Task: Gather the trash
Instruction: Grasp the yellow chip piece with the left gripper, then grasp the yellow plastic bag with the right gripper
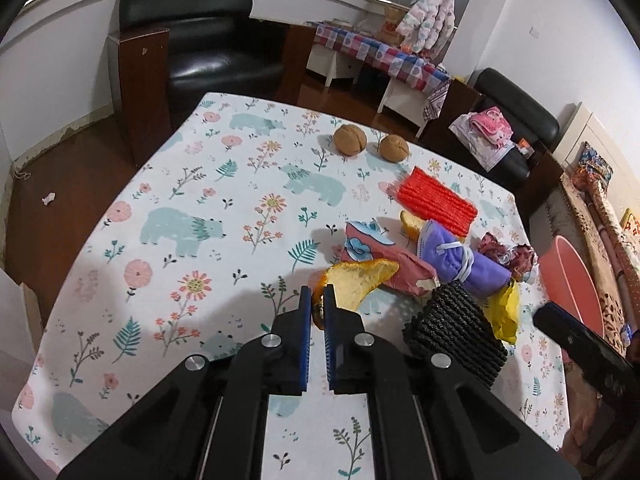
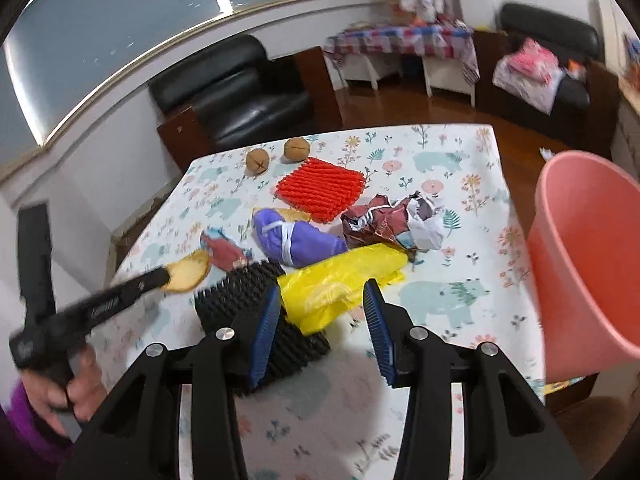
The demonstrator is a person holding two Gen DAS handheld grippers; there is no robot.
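- Left gripper — jaws pinched on an orange peel, above the table.
- Just right: black foam net, yellow bag, purple bundle.
- Far edge — two walnuts.

My left gripper pinches the peel at the near edge of the litter pile on the table, the net pad to its right, two walnuts behind, the bin beyond the table's right edge.
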